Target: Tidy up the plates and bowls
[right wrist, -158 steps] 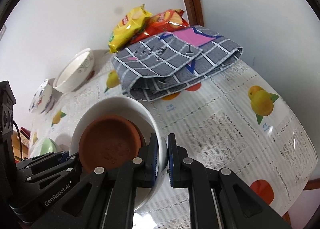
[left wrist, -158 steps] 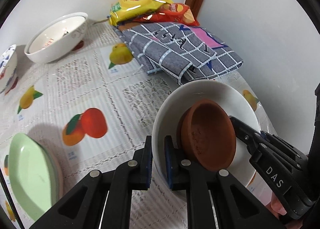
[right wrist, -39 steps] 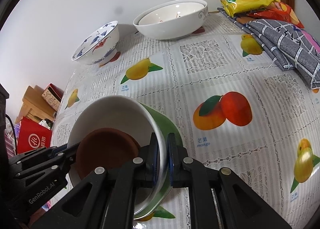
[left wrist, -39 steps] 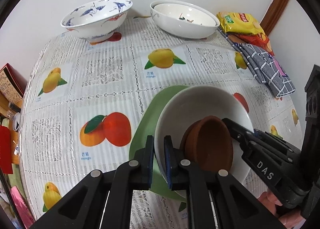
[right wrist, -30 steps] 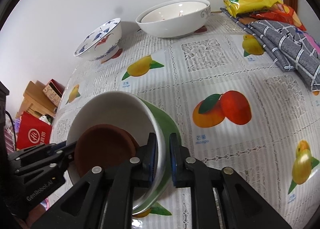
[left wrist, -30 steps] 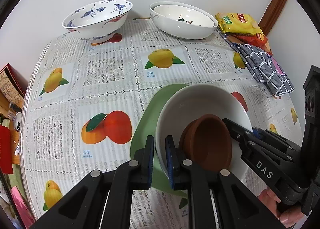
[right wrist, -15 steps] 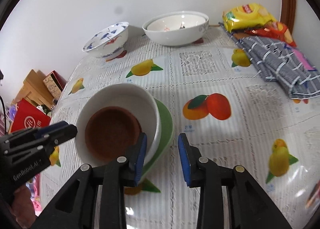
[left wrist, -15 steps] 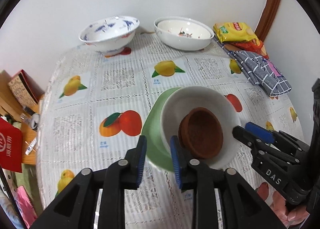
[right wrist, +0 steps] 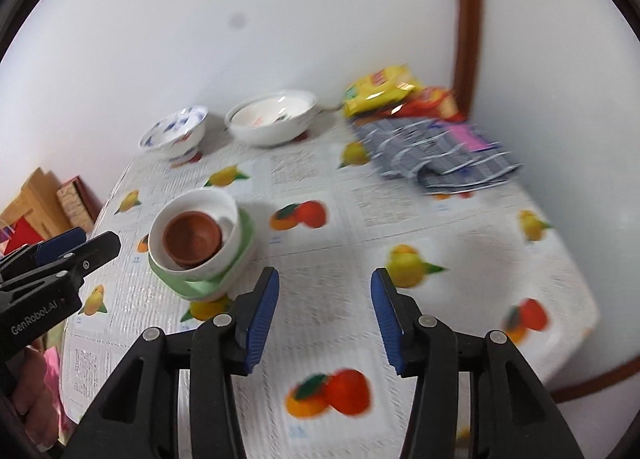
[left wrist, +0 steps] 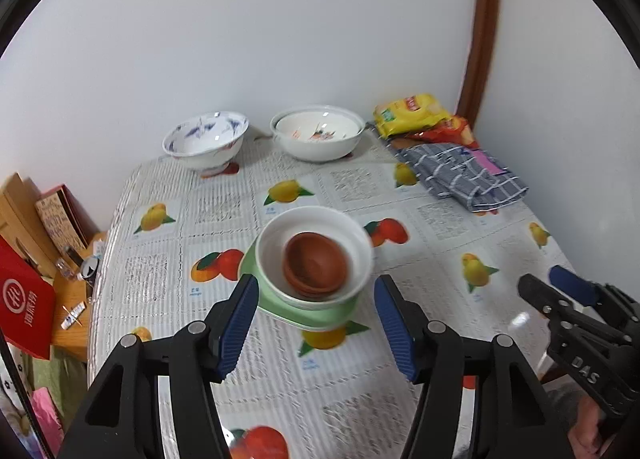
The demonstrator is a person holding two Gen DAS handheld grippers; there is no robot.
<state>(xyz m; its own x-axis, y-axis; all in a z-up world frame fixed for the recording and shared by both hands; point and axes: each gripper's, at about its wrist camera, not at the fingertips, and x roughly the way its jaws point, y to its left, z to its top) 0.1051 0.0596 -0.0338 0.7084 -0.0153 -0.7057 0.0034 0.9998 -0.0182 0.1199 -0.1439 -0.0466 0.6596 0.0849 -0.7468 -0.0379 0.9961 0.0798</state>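
Observation:
A white bowl (left wrist: 276,227) holding a brown clay dish (left wrist: 316,263) sits on a green plate (left wrist: 316,313) in the middle of the table; the stack also shows in the right wrist view (right wrist: 192,235). My left gripper (left wrist: 314,323) is open and empty, pulled back above the stack's near side. My right gripper (right wrist: 324,311) is open and empty, to the right of the stack. A blue-patterned bowl (left wrist: 204,141) and a wide white bowl (left wrist: 318,137) stand at the back by the wall.
A folded grey checked cloth (left wrist: 464,175) and yellow and red snack bags (left wrist: 416,115) lie at the back right. The fruit-print tablecloth (left wrist: 440,259) covers the table. Boxes and a red bag (left wrist: 24,299) sit off the left edge.
Both grippers let go of the white bowl, opened wide and drew back and up. The bowl with the brown dish now rests on the green plate.

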